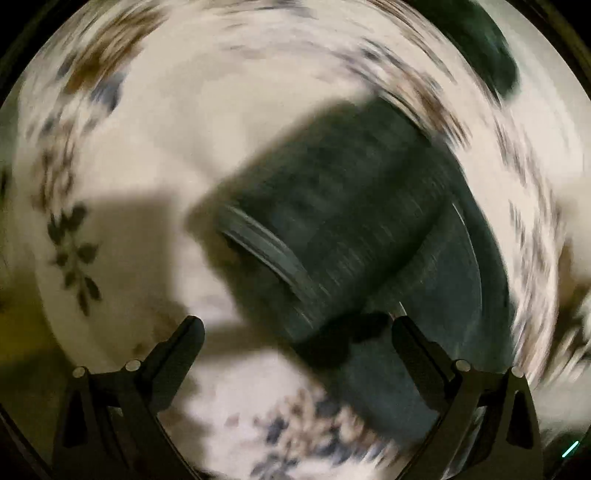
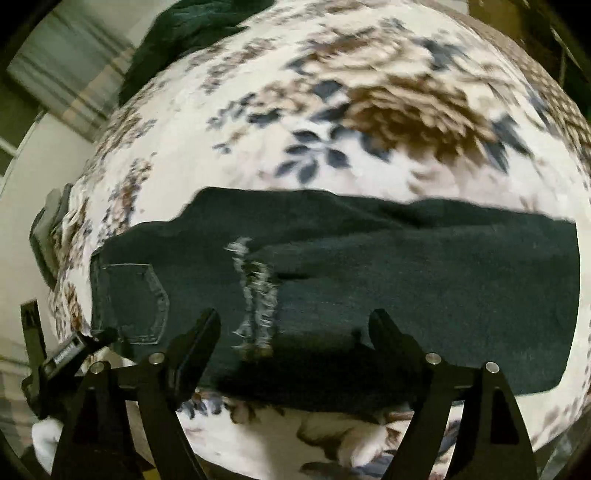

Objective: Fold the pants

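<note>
**Pants lying folded on the flowered blanket, both grippers spread above them**

Pants [image 2: 332,280] stretch across in front of my right gripper [image 2: 295,326], a long dark band of black denim running from far on my left to far on my right. They lie flat on a cream blanket [image 2: 369,110] printed with brown flowers and grey-blue leaves. A back pocket [image 2: 135,301] sits on the end to the left of my right gripper, and a frayed, ripped patch [image 2: 255,295] with pale threads shows just ahead, between my fingers and a little left of centre. My right gripper's fingers stand wide apart with nothing between them, hovering over the near edge of the cloth; I cannot tell whether the tips touch it.

Beyond the pants, far ahead and to the left, a second heap of dark cloth [image 2: 184,33] rests at the blanket's far edge.

My left gripper [image 1: 297,326] is also spread wide and holds nothing. Its view is heavily blurred. Ahead of it and slightly to the right the pants [image 1: 332,206] appear as a dark folded block with a stitched hem edge showing on the left. The right finger sits over the dark cloth, the left finger over bare blanket [image 1: 184,110]. At far left, low in my right gripper's view, part of the other black tool [image 2: 66,354] shows beside the pocket end.
</note>
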### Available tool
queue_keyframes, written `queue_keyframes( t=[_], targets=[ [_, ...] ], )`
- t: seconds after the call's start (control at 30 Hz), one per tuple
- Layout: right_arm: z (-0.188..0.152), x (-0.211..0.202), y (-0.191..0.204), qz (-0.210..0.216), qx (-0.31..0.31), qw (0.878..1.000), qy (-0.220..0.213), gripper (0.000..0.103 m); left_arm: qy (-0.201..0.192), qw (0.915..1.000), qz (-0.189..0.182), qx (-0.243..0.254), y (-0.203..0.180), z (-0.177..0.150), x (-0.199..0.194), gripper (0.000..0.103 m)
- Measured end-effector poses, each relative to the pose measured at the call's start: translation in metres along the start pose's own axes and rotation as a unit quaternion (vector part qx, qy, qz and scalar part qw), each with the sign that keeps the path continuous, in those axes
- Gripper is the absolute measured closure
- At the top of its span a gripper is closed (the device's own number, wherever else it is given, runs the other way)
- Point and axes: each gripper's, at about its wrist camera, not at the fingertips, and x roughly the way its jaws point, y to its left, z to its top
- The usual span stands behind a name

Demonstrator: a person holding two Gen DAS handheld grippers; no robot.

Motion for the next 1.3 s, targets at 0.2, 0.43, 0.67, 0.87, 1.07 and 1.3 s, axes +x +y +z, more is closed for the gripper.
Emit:
queue_keyframes(
  t=[0.2,0.43,0.67,0.87,1.07,1.3],
  targets=[
    [-0.003,0.019,-0.025,-0.021,0.042,0.998,0.030,0.018,-0.056,0.9943,-0.075,-0.053,0.005,0.014,0.016,0.008],
    [0.000,0.028,-0.033,-0.022,0.064,0.997,0.036,0.018,-0.101,0.9909,-0.072,-0.051,-0.001,0.028,0.014,0.072],
    [0.006,0.029,-0.022,-0.035,0.055,0.998,0.025,0.018,-0.139,0.9884,-0.060,0.013,-0.013,0.012,-0.030,0.085],
    [0.012,0.068,0.003,0.027,0.053,0.996,0.060,0.016,-0.165,0.9813,-0.057,0.080,-0.050,0.005,-0.069,0.086],
    [0.011,0.045,-0.019,0.066,0.080,0.994,0.044,0.013,-0.202,0.9642,-0.071,0.156,-0.108,-0.020,-0.124,0.087],
    [-0.008,-0.025,-0.109,0.047,0.131,0.990,0.013,0.013,-0.239,0.9199,-0.110,0.291,-0.215,-0.102,-0.181,0.087]
  ],
)
